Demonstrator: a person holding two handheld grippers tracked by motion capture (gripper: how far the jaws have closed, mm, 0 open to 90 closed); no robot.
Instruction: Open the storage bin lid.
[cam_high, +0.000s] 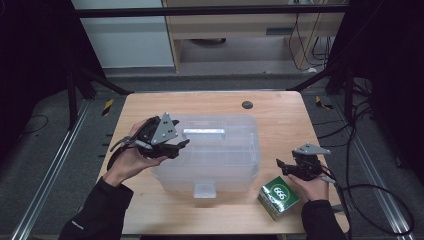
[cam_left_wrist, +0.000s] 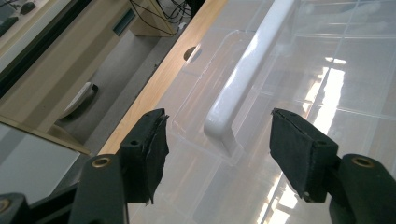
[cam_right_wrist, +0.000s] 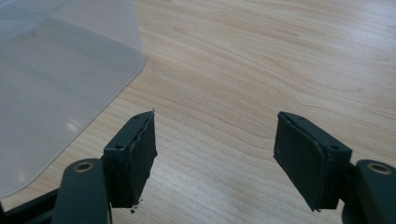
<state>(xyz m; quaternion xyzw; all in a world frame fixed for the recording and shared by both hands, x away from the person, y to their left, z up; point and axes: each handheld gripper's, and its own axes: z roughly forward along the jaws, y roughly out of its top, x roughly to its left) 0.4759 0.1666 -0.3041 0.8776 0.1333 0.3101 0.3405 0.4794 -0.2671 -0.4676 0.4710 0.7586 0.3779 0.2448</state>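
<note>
At the left of the high view, the left gripper (cam_high: 176, 146) is held in the person's left hand (cam_high: 131, 159) over the left end of the clear plastic storage box (cam_high: 235, 165), which sits in the middle of the wooden worktop (cam_high: 280, 117). In the left gripper view its jaws stand wide apart above the box's lid, one on each side of the near end of the white handle (cam_left_wrist: 252, 65) that lies flat along the lid; the pads are clear of the handle and grip nothing. To the right of the box, near the worktop's front edge, lies a small green carton (cam_high: 278, 197). Just beside it, the right hand (cam_high: 312, 186) holds the right gripper (cam_high: 283, 167), pointing toward the box's right side. In the right gripper view its jaws are also spread wide over bare wood, with a rounded corner of the box beyond the left one, and nothing is between them.
</note>
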